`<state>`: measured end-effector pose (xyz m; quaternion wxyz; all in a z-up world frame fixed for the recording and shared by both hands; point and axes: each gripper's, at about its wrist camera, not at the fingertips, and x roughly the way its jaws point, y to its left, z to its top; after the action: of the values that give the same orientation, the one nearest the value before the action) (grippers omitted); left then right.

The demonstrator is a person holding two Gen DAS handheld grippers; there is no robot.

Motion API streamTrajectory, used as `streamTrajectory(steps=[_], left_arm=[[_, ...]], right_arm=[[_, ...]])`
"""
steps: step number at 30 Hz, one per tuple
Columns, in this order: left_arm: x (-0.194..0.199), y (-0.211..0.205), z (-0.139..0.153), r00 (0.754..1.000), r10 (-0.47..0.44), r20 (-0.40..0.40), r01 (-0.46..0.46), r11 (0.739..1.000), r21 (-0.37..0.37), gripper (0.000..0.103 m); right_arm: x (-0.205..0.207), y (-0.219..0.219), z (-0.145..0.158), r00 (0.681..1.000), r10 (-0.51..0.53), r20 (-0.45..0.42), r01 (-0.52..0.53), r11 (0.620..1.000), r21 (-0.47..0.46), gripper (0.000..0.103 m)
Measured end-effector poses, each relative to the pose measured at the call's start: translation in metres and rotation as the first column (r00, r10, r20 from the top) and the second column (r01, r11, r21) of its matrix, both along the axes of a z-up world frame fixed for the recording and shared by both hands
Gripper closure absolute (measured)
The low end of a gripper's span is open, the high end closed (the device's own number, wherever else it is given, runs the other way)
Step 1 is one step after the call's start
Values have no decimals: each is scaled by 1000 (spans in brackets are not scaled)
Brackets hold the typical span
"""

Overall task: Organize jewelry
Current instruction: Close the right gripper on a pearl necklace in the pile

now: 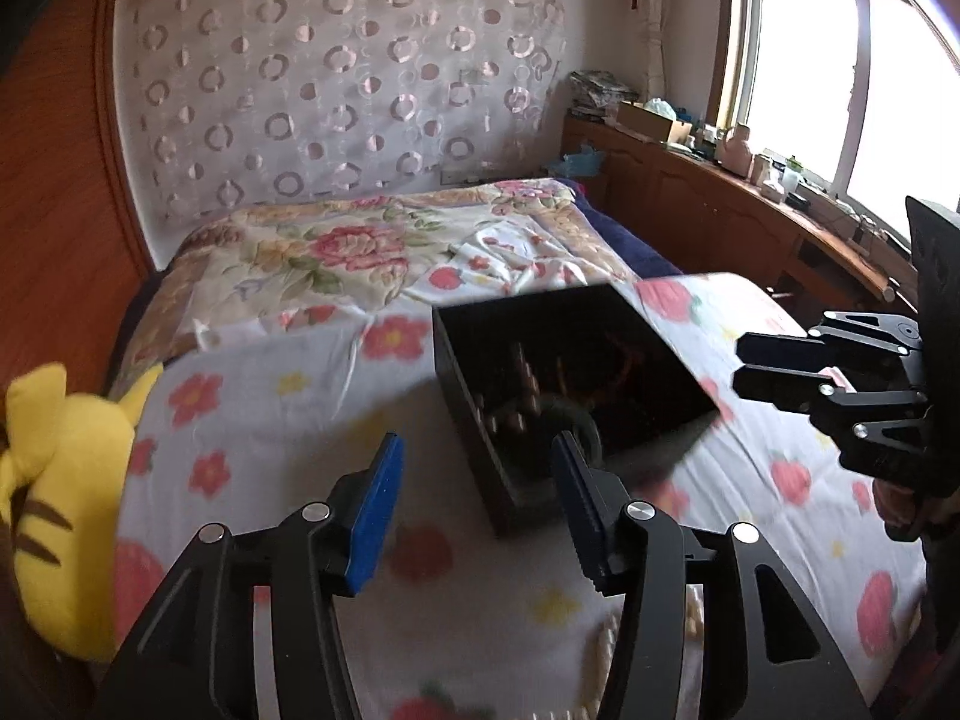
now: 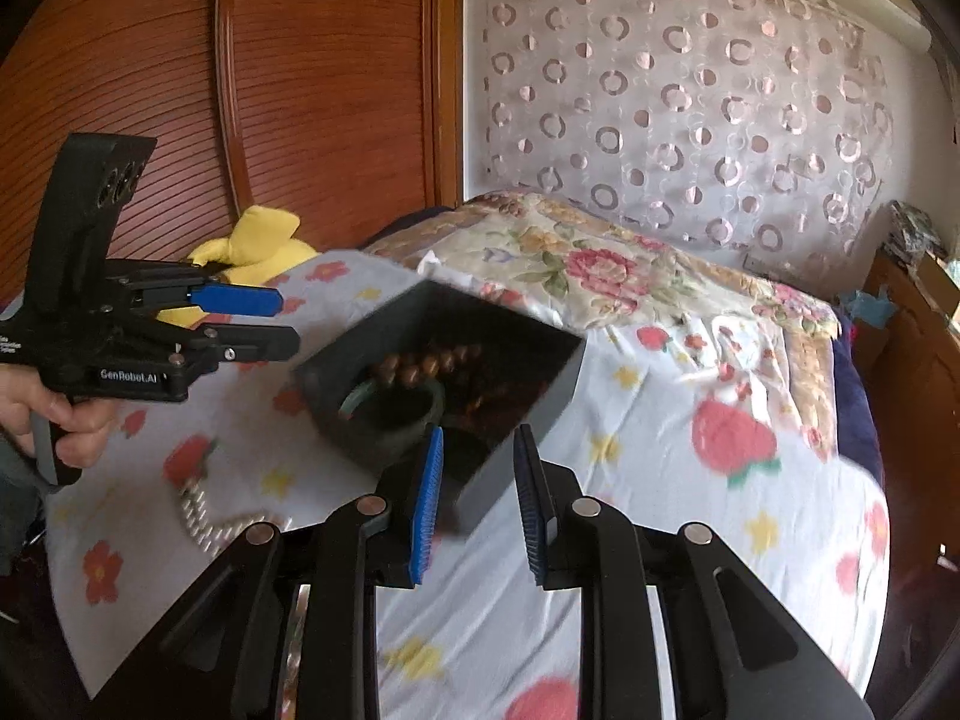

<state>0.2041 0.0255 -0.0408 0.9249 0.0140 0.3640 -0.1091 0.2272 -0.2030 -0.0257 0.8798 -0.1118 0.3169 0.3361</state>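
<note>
A black open box rests on the flowered bedsheet, blurred. Inside lie a brown bead bracelet and a green bangle. My left gripper is open just short of the box's near left corner, with nothing between its blue pads; it also appears as the left gripper held by a hand. My right gripper is open with the box's near corner in the gap between its jaws, and shows as the right gripper beside the box. A pearl necklace lies on the sheet.
A yellow plush toy sits at the bed's left edge against a wooden wardrobe. A floral quilt covers the far bed. A wooden cabinet with clutter runs under the window on the right.
</note>
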Motion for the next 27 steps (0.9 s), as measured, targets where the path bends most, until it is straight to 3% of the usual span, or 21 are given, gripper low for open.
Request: streamTrajectory(steps=[3,5,16,27], left_arm=[[-20,2,-8,1000,6,-12,-6,1000,-2,53],[-33,3,-13,1000,10,-15,-10,1000,-6,47],[-78,11,-26,999,28,-25,-28,1000,7,44],[-109,18,-27,999,44,-5,-44,999,-5,39]], right_arm=[[-25,-8,-11,1000,-3,-19,3,1000,-23,77],[-39,-11,-19,999,-6,-34,5,999,-38,77],[-99,-24,-48,991,-33,-130,30,999,-24,77],[-107,-14,-65,979,-51,-198,44,998,-40,77]])
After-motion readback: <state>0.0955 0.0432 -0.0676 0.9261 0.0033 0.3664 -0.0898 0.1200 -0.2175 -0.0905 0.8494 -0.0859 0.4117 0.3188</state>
